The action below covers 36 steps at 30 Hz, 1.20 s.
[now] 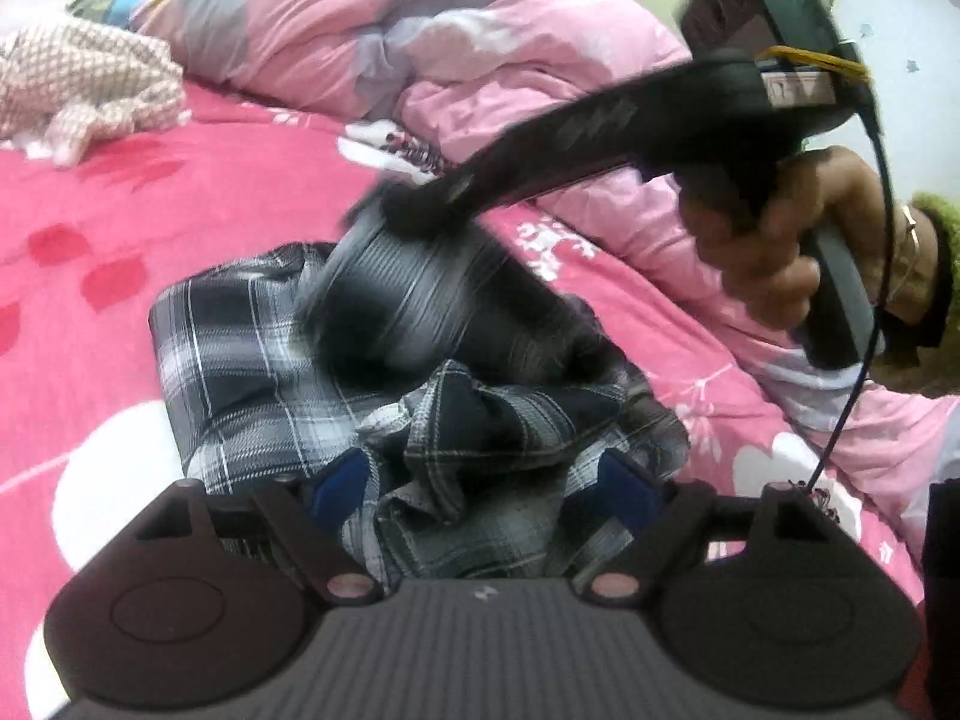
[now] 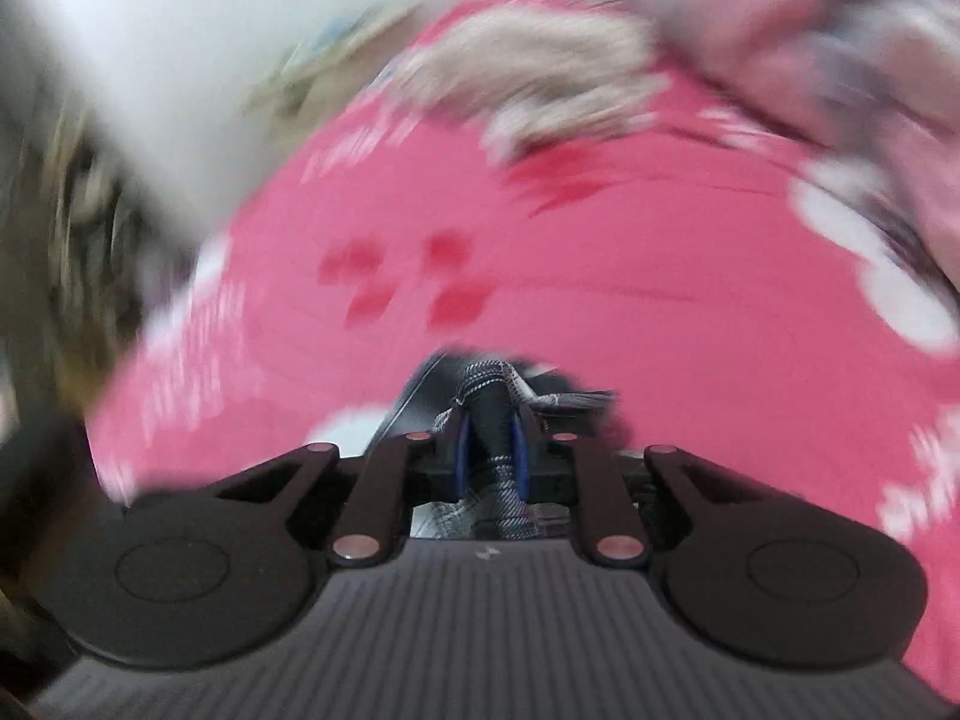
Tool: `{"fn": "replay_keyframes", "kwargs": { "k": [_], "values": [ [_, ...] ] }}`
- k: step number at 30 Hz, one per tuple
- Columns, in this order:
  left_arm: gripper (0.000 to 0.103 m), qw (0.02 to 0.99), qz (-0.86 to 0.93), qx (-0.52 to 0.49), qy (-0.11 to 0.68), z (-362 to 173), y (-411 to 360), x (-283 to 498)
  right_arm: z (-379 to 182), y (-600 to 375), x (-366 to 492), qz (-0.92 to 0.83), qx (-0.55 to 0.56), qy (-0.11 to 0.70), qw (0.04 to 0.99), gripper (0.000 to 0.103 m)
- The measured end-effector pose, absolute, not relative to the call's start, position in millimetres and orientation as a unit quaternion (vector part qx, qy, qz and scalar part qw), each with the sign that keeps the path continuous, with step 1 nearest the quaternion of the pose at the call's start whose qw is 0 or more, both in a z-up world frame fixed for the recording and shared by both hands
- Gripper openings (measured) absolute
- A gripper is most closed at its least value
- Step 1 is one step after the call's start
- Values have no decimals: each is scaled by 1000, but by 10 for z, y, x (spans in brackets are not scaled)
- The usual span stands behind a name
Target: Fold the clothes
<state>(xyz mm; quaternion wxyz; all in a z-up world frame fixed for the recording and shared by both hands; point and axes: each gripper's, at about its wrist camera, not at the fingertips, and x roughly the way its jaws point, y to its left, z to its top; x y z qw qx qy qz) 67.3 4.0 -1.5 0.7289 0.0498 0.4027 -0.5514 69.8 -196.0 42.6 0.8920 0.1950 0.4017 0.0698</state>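
Plaid shirt (image 1: 252, 360): we find it crumpled on the pink bedsheet (image 1: 120, 222), filling the middle of the left wrist view; one part is lifted toward twelve o'clock and blurred.

Right gripper (image 2: 491, 450): its blue pads are pressed onto a bunched ridge of the plaid cloth that runs between them; in the left wrist view the same tool enters from two o'clock and meets the raised fold at the picture's centre; we judge this pinch is there to lift an edge so that it can be laid over.

Left gripper (image 1: 489, 480): jaws spread wide, one blue pad at seven o'clock and one at five o'clock of the rumpled heap; cloth lies between them, though we see no pad pressing on it; we read this as a stance ready to take a second hold.

Person's hand (image 1: 774, 240): wrapped round the right tool's handle at three o'clock.

Duvet (image 1: 456, 36): heaped at twelve o'clock, well apart from the shirt.

Checked garment (image 1: 84, 84): at ten o'clock, apart; probably awaiting its turn.

Right wrist view: heavily smeared, so beyond the pinched cloth we can only say that the sheet seems to fill it.
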Motion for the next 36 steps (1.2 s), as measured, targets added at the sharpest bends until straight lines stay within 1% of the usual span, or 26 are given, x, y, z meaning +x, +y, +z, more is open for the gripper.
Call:
{"fn": "replay_keyframes", "kwargs": {
  "k": [3, 7, 8, 9, 10, 11, 12, 14, 18, 19, 20, 21, 22, 23, 24, 25, 31, 36],
  "values": [
    [85, 726, -553, 43, 407, -43, 8, 729, 243, -2505, 499, 12, 331, 379, 864, 15],
    [86, 725, -548, 31, 415, -91, -40, 827, -184, -2956, 282, -19, 502, 356, 788, 18],
    [86, 725, -549, 28, 416, -99, -53, 852, -266, -3010, 246, -14, 532, 350, 771, 20],
    [87, 725, -549, 25, 416, -107, -67, 877, -329, -3033, 219, -8, 554, 346, 757, 25],
    [87, 724, -549, 24, 416, -113, -79, 899, -358, -3037, 206, -1, 565, 345, 749, 30],
    [87, 725, -548, 24, 415, -113, -89, 920, -372, -3031, 209, 10, 571, 346, 745, 39],
    [88, 727, -546, 25, 415, -112, -99, 941, -372, -3020, 207, 15, 571, 346, 744, 44],
    [90, 726, -548, 19, 415, -111, -122, 989, -341, -2982, 221, 23, 553, 354, 754, 45],
    [89, 715, -561, 6, 416, -158, -219, 1070, -256, -2880, 292, 34, 485, 383, 785, 45],
    [83, 711, -564, 1, 419, -174, -240, 1082, -238, -2847, 317, 32, 465, 391, 794, 44],
    [77, 705, -570, -5, 421, -183, -256, 1082, -215, -2808, 332, 29, 442, 397, 804, 38],
    [64, 698, -578, -8, 422, -183, -267, 1072, -191, -2770, 345, 27, 418, 403, 814, 28],
    [57, 691, -586, -12, 423, -183, -279, 1062, -167, -2732, 351, 23, 395, 408, 823, 23],
    [53, 687, -593, -13, 420, -167, -274, 1028, -143, -2695, 355, 20, 371, 412, 832, 15],
    [42, 684, -601, -10, 414, -139, -259, 978, -121, -2667, 352, 20, 354, 412, 839, 10],
    [31, 681, -608, -8, 409, -111, -243, 928, -90, -2649, 338, 19, 343, 410, 845, 10],
    [17, 680, -621, 6, 388, 132, -127, 507, -52, -2632, 325, 18, 326, 403, 855, 5],
    [15, 662, -652, 29, 370, 303, -135, 123, 129, -2678, 224, 25, 362, 388, 847, 4]
  ]
}}
